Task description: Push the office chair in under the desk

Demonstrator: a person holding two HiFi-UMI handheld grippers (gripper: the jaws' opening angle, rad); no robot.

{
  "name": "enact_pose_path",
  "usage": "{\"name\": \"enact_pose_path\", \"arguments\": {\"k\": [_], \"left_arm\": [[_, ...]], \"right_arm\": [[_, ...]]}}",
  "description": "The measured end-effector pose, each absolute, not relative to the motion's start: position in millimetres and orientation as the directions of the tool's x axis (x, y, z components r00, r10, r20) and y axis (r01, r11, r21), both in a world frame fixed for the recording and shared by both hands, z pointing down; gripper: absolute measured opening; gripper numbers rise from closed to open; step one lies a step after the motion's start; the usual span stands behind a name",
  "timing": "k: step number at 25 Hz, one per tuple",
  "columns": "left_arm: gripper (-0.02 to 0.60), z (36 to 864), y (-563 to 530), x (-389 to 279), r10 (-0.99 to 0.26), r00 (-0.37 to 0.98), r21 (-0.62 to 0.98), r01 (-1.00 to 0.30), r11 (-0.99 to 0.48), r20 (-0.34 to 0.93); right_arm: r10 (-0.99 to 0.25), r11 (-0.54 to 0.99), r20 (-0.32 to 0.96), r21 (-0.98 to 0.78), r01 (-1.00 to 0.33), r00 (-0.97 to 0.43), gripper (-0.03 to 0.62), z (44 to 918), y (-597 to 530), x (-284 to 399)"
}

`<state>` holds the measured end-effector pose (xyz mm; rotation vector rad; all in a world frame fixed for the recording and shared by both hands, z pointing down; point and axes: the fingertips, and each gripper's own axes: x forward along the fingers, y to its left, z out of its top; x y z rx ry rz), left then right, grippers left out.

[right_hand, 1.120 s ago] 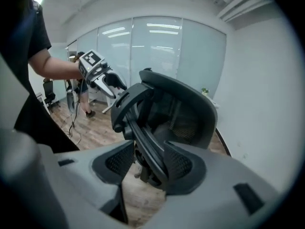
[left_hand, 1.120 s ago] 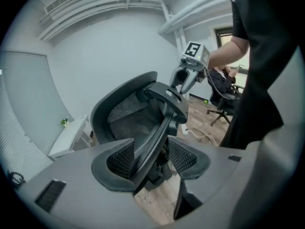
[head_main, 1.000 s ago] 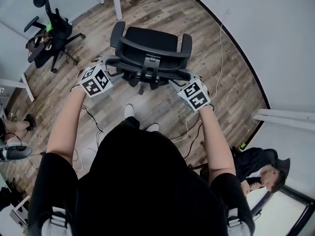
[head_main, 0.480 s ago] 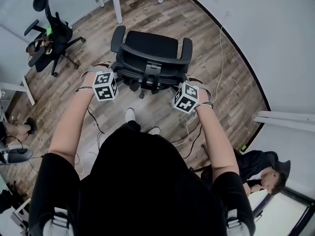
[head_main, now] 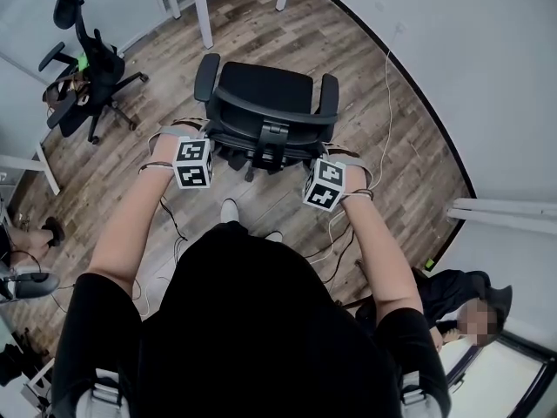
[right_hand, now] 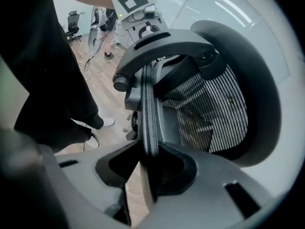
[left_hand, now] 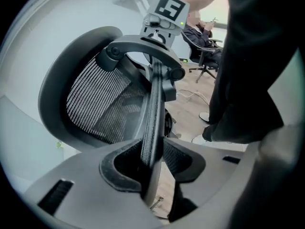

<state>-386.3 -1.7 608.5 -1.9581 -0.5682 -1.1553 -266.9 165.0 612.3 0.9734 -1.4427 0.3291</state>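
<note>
A black office chair point(head_main: 265, 87) stands on the wood floor with its seat facing the white desk point(head_main: 201, 9) at the top of the head view. My left gripper point(head_main: 203, 144) is at the left edge of the mesh backrest point(left_hand: 97, 104). Its jaws are closing, with the backrest's rim point(left_hand: 153, 128) pinched between the pads. My right gripper point(head_main: 324, 169) is at the backrest's right edge. Its jaws are also closing, and the rim point(right_hand: 147, 123) sits between its pads. Each gripper view shows the other gripper's marker cube across the backrest.
A second black chair point(head_main: 87, 59) stands at the left by another desk's leg point(head_main: 48, 159). Cables point(head_main: 387, 103) run along the floor near the right wall and by my shoes point(head_main: 229, 209). A person sits at the lower right point(head_main: 452, 290).
Both grippers have come in from out wide toward each other and settled on the backrest's side edges. Their marker cubes have turned. The chair stands about where it was.
</note>
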Motion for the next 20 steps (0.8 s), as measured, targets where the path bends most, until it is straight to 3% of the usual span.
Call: {"name": "enact_pose_path", "arguments": {"k": [20], "left_arm": [[0.126, 610.3, -64.7, -290.1, -0.006, 0.523, -0.431, 0.695, -0.576, 0.852]], "right_arm": [[-0.37, 0.527, 0.899, 0.412, -0.743, 0.236, 0.121, 615.0, 97.4, -165.8]]}}
